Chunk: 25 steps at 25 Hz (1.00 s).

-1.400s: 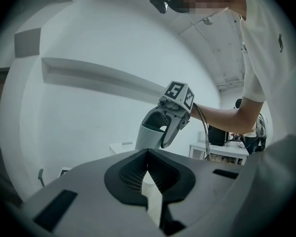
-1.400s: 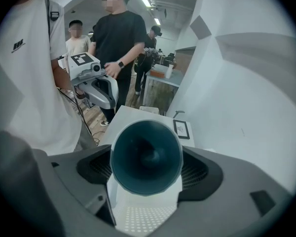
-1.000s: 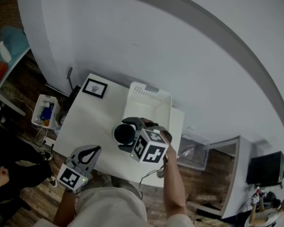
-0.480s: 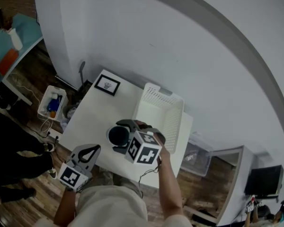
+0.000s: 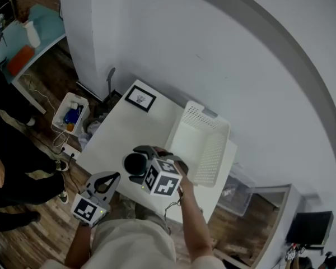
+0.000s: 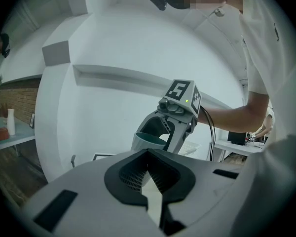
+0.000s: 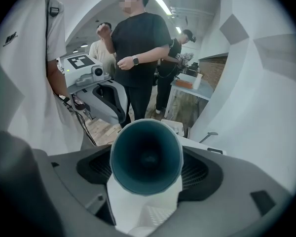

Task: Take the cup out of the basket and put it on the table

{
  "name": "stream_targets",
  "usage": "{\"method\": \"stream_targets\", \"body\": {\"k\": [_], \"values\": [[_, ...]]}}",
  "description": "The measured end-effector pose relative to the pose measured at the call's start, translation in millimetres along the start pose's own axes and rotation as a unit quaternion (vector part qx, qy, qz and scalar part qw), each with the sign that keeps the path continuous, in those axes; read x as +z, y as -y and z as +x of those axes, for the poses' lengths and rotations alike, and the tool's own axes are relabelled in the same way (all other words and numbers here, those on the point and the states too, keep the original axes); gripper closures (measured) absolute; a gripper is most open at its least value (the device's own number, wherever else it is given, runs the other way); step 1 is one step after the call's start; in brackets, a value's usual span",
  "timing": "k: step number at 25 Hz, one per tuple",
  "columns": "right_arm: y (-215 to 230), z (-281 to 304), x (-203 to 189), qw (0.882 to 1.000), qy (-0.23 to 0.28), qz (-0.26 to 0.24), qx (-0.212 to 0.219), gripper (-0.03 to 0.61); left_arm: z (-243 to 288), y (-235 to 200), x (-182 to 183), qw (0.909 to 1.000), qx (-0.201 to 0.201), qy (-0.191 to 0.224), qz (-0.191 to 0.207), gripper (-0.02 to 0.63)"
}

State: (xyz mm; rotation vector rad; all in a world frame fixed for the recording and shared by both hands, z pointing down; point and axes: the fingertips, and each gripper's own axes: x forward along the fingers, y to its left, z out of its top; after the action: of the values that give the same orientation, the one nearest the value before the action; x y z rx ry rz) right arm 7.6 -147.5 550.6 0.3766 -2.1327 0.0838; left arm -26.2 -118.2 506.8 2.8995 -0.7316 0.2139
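Note:
A cup (image 5: 134, 163) with a dark teal inside and a pale outside is gripped by my right gripper (image 5: 136, 161), which is shut on it above the front part of the white table (image 5: 123, 130). In the right gripper view the cup's mouth (image 7: 146, 157) faces the camera between the jaws. The left gripper view shows the cup (image 6: 149, 141) in the air, clear of the white perforated basket (image 5: 204, 142). My left gripper (image 5: 112, 177) sits low at the table's front-left corner. Its jaws are together and hold nothing.
A small framed picture (image 5: 140, 98) lies at the table's far-left corner. On the floor to the left stands a bin (image 5: 71, 115) with items in it, and a clear box (image 5: 232, 192) sits to the right. Several people (image 7: 138, 53) stand nearby.
My right gripper has carried the cup leftward and lower, away from the basket and toward the table's front. The left gripper has sunk slightly.

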Motion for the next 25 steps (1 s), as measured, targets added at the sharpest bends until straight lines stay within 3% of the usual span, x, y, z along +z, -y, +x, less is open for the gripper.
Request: {"method": "stream_targets", "body": {"k": [13, 25], "values": [[-21.4, 71.1, -7.8, 0.998, -0.017, -0.006, 0.052, 0.184, -25.9, -17.4, -34.5, 0.998, 0.059, -0.015, -0.018, 0.612], [-34.0, 121.0, -25.7, 0.997, -0.025, -0.007, 0.066, 0.184, -33.5, -21.1, -59.7, 0.9956, 0.077, -0.041, -0.036, 0.612]]}}
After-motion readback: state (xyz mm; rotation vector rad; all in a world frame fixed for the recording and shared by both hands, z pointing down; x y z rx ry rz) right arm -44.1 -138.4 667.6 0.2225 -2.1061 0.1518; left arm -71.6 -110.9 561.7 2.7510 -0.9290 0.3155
